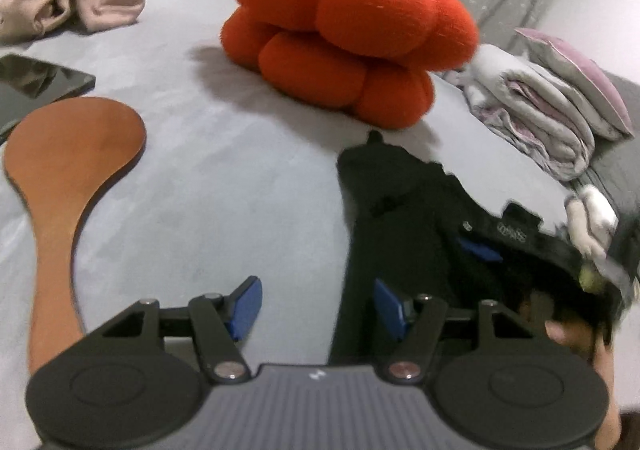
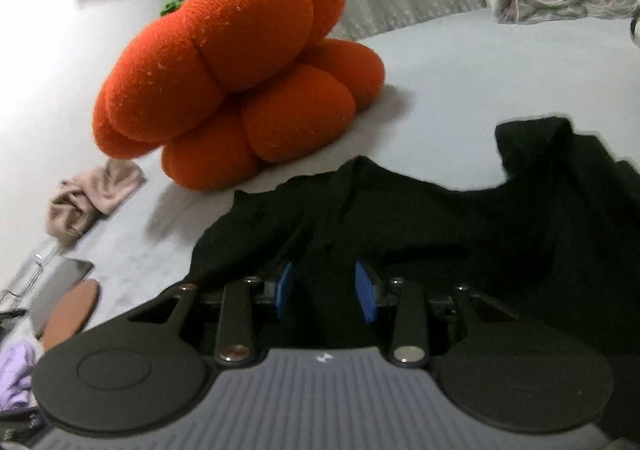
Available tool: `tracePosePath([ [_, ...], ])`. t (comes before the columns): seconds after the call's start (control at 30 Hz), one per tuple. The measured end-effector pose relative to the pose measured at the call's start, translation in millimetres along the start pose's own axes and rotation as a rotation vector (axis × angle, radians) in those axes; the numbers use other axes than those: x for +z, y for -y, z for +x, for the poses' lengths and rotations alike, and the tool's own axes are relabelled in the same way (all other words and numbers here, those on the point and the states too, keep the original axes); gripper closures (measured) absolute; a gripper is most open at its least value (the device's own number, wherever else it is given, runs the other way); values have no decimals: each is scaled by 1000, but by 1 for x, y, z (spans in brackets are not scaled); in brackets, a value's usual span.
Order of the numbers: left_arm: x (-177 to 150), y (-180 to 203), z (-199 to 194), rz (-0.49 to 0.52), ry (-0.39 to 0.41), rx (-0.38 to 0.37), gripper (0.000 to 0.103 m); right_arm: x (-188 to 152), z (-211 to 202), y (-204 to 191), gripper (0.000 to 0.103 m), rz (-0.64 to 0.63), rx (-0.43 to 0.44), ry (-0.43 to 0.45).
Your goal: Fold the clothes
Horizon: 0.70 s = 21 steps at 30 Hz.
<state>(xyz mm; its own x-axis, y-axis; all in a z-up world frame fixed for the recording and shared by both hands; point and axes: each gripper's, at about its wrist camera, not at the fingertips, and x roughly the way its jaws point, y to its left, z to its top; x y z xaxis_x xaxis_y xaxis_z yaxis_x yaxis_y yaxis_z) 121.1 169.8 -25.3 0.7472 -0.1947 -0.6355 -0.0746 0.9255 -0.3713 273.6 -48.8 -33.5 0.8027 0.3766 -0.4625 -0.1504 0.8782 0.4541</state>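
Observation:
A black garment (image 1: pixel 400 210) lies crumpled on the pale grey bed sheet (image 1: pixel 224 178). My left gripper (image 1: pixel 317 308) is open at the garment's left edge, with its right pad over the black cloth and its left pad over bare sheet. In the right wrist view the black garment (image 2: pixel 460 230) spreads ahead and bunches between the blue pads of my right gripper (image 2: pixel 325 294), which is shut on it; creases run toward the jaws. A hand (image 1: pixel 580 338) and the right gripper body (image 1: pixel 516 234) show at the right of the left wrist view.
An orange pumpkin cushion (image 1: pixel 340 26) sits just beyond the garment. On the left lie a brown wooden paddle board (image 1: pixel 68 170), a dark phone (image 1: pixel 28 86) and a beige garment (image 1: pixel 68 2). A folded white-pink quilt (image 1: pixel 552 106) sits right. Purple cloth (image 2: pixel 16 374) lies near left.

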Motion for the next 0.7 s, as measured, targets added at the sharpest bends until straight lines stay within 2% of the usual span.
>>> tracePosePath([
  [0.13,23,2,30,-58,-25,-42,39,2,-3,13,64,87,58,-6],
  [0.27,47,4,61,-117,-50,-85,40,3,-5,17,64,111,84,-17],
  [0.33,58,5,76,-146,-63,-106,44,4,-4,19,64,114,97,-28],
  [0.37,64,6,84,-160,-69,-117,49,5,-4,20,64,118,103,-33],
  [0.43,73,6,97,-195,-76,-129,70,5,-2,20,64,116,106,-38],
  [0.47,74,4,99,-224,-70,-121,93,6,-2,20,64,113,106,-40],
  [0.5,74,1,101,-258,-64,-111,99,6,-1,20,64,110,107,-42],
  [0.57,71,-1,97,-287,-14,-95,100,6,0,19,64,104,107,-45],
  [0.7,65,3,74,-243,120,4,100,6,-1,18,64,97,105,-45],
])
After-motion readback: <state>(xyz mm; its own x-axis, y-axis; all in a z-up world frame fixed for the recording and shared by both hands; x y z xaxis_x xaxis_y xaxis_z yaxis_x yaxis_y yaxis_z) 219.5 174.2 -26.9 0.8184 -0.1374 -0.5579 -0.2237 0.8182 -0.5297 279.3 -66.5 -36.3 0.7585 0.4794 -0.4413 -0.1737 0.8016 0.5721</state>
